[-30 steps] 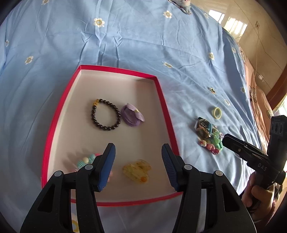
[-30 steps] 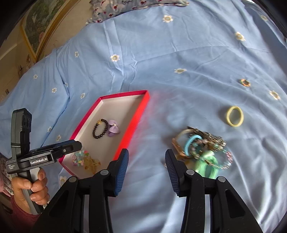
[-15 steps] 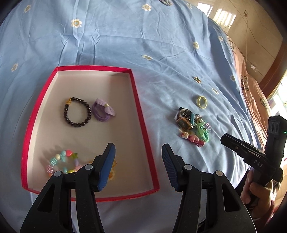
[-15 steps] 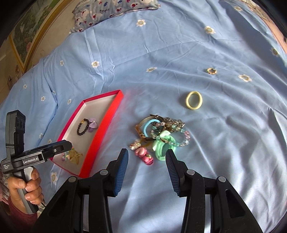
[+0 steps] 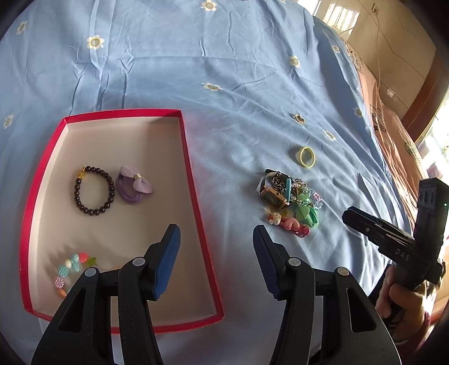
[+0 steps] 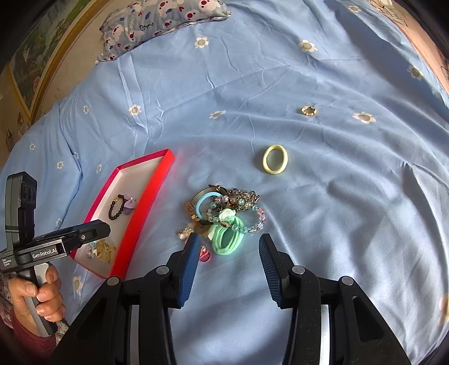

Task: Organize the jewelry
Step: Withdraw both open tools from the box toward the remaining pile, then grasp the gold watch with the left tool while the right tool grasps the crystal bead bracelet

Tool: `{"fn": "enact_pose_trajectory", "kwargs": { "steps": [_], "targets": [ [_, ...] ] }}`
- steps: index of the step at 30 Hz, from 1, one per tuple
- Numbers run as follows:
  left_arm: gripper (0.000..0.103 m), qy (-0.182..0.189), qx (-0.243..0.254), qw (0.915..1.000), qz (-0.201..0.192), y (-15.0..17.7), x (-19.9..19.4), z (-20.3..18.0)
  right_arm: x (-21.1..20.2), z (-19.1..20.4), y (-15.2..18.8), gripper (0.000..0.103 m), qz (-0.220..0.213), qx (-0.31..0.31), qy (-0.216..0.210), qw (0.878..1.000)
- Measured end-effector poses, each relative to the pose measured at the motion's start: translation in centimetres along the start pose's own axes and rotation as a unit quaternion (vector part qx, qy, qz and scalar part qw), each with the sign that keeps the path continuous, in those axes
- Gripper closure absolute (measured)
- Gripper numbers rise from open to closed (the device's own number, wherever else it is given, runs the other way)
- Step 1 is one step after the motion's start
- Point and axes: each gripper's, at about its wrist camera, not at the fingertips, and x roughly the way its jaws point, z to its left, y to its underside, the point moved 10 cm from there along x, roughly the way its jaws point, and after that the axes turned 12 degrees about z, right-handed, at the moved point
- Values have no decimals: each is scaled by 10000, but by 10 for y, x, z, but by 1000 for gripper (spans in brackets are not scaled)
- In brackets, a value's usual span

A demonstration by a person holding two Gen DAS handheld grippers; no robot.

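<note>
A red-rimmed box (image 5: pixel 193 179) lies on the blue bedsheet and holds a dark bead bracelet (image 5: pixel 94 191), a purple bow hair tie (image 5: pixel 134 188) and a pastel bead bracelet (image 5: pixel 74 266). To its right lies a jewelry pile (image 5: pixel 290 202) with a watch, green hair tie and pink charms; it also shows in the right wrist view (image 6: pixel 227 219). A yellow hair ring (image 6: pixel 275 159) and a small gold ring (image 6: pixel 308 110) lie farther off. My left gripper (image 5: pixel 216 241) is open and empty above the box's right rim. My right gripper (image 6: pixel 228 247) is open and empty just short of the pile.
A patterned pillow (image 6: pixel 165 19) lies at the far end of the bed. A pink blanket (image 5: pixel 393 123) and a wooden bed frame border the right side. The box also shows in the right wrist view (image 6: pixel 146 205), left of the pile.
My left gripper has drifted right and back, from over the box's middle to its right rim. My right gripper has pulled back and swung until the pile sits between its fingers.
</note>
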Motion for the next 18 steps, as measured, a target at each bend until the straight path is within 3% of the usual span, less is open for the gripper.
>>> {"fn": "enact_pose_trajectory", "kwargs": {
  "steps": [8,12,18],
  "targets": [
    [50,57,174,9998,111,-25,19,-15,11,-10,-11,60,84,-49,44,9999],
    [50,24,370,9992,179,-44,33,-24,20,-15,-18,67,181,-139,100,9997],
    [50,7,744,9962,461,-68,63,-40,37,-23,-27,68,367,-278,172,9988]
  ]
}}
